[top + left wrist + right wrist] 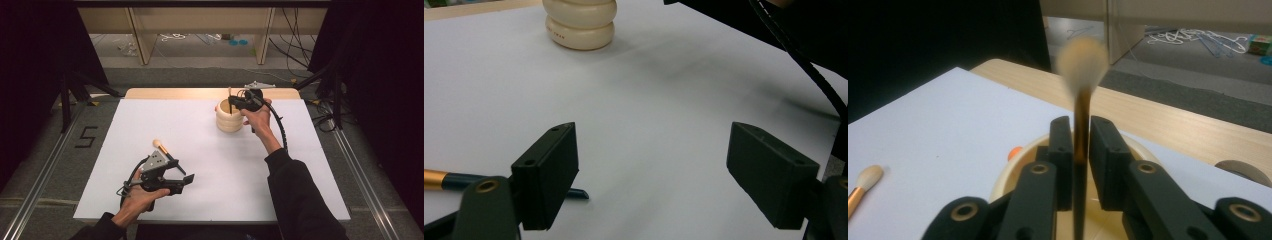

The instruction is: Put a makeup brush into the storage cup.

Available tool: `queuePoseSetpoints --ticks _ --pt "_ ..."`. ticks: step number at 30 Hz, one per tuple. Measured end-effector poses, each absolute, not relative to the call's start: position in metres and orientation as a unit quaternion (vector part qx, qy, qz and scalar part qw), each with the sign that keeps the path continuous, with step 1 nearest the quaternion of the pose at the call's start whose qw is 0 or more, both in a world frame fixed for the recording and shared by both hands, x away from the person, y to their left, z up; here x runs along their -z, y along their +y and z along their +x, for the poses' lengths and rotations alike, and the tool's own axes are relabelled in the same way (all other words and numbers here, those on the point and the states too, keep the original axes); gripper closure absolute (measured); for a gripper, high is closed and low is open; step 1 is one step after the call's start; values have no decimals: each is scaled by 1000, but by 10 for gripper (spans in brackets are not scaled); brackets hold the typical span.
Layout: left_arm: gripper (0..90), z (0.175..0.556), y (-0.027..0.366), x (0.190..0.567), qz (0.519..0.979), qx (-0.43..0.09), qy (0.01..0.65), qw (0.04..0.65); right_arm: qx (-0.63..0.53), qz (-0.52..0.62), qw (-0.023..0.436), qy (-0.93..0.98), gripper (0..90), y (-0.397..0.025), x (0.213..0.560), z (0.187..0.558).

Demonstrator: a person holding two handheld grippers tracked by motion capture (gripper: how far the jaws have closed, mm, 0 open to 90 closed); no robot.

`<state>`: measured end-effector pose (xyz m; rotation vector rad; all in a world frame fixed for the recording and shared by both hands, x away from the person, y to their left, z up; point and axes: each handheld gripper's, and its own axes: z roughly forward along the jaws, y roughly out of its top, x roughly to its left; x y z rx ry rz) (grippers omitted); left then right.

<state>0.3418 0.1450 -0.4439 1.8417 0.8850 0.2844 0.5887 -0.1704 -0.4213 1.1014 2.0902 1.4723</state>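
A cream ribbed holder (229, 121) stands at the back right of the white mat (210, 165). My right gripper (235, 104) hangs just above it, shut on the dark handle of a makeup brush (1081, 62) that stands upright, bristles up, with its lower end down in the holder (1008, 177). A second brush (162, 147) with a gold and dark handle lies on the mat at the front left. My left gripper (185, 176) hovers open just right of it, jaws wide apart and holding nothing (656, 150); the brush's handle end (444, 179) lies by the left jaw.
The bare wooden table edge (200, 93) runs behind the mat. A roll of tape (1243, 172) lies on the wood near the holder. A small orange thing (1014, 151) shows at the holder's rim. The person's right forearm (295, 185) crosses the mat's right side.
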Motion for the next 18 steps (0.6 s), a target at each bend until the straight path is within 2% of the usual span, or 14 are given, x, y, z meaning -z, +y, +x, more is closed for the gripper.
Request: queuePoseSetpoints --ticks 5,6,9,18 --pt "205 342 146 444 765 -118 369 514 -516 412 175 731 533 -171 419 587" --pt "205 342 146 444 764 -118 371 514 -519 420 168 725 509 -170 418 586" --pt "205 342 146 444 765 -119 370 514 -520 416 186 722 464 -172 413 584" --pt "205 343 147 443 763 -121 371 515 -520 401 203 727 383 -174 394 566"
